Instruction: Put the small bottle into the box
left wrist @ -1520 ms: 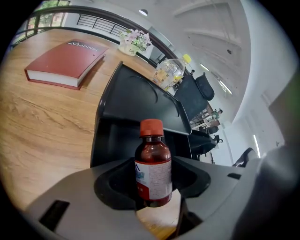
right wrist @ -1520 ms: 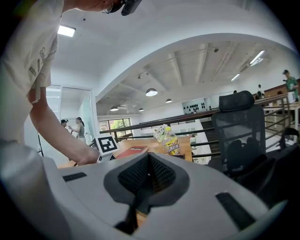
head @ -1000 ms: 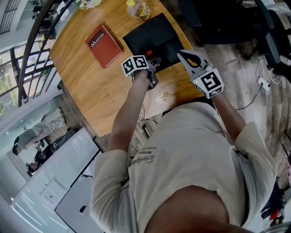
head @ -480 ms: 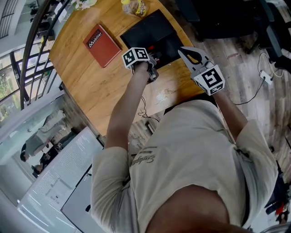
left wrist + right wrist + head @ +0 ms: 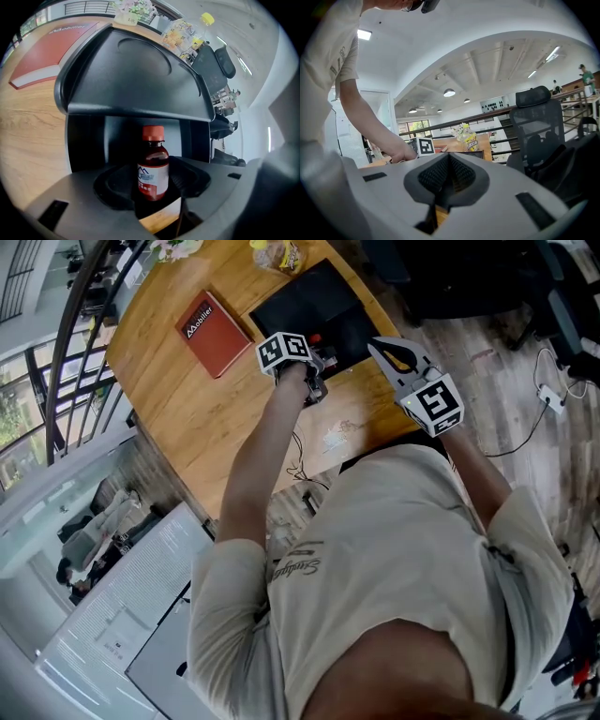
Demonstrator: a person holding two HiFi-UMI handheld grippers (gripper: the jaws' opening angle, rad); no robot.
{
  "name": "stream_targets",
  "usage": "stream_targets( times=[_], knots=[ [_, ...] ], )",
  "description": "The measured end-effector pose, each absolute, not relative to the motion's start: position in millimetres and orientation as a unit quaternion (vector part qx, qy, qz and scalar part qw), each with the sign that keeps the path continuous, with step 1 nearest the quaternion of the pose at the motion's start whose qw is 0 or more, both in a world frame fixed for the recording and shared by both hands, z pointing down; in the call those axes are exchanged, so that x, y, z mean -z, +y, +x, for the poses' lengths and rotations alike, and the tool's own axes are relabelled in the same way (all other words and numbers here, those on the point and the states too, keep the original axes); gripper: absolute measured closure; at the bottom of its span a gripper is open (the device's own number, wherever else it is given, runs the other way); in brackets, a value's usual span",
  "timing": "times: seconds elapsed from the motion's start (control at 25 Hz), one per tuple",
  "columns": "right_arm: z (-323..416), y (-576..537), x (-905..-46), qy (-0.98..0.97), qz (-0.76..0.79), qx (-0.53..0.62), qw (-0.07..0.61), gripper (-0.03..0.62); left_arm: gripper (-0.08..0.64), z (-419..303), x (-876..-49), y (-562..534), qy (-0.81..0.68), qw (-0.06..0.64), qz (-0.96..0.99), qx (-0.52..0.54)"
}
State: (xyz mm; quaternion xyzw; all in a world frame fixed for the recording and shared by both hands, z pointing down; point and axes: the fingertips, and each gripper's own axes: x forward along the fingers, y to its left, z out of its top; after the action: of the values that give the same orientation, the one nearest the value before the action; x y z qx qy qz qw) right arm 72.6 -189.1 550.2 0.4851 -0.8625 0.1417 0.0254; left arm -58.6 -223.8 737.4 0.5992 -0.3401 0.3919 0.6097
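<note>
A small brown bottle (image 5: 153, 169) with a red cap and a white-and-red label stands upright between the jaws of my left gripper (image 5: 154, 186), which is shut on it. Just behind it is the black box (image 5: 136, 84), open, its lid tilted up and back. In the head view the left gripper (image 5: 317, 360) is at the near edge of the box (image 5: 305, 306), and the bottle's red cap (image 5: 316, 338) shows over it. My right gripper (image 5: 386, 352) hovers to the right by the table's edge. Its jaws are shut with nothing between them (image 5: 447, 176).
A red book (image 5: 214, 332) lies on the round wooden table (image 5: 202, 418), left of the box. A snack bag with a yellow-capped bottle (image 5: 279, 255) sits beyond the box. An office chair (image 5: 534, 126) and a railing stand past the table.
My left gripper has moved forward with the bottle, closer to the open box. The right gripper has barely shifted.
</note>
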Motion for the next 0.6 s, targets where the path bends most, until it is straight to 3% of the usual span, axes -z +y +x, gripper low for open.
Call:
stream_targets(
  times=[0.6],
  knots=[
    [54.7,-167.0,-533.9,-0.867,0.481,-0.122,0.038,0.598,0.331,-72.6,-695.5,-212.5,-0.352,0.509,0.679,-0.394]
  ],
)
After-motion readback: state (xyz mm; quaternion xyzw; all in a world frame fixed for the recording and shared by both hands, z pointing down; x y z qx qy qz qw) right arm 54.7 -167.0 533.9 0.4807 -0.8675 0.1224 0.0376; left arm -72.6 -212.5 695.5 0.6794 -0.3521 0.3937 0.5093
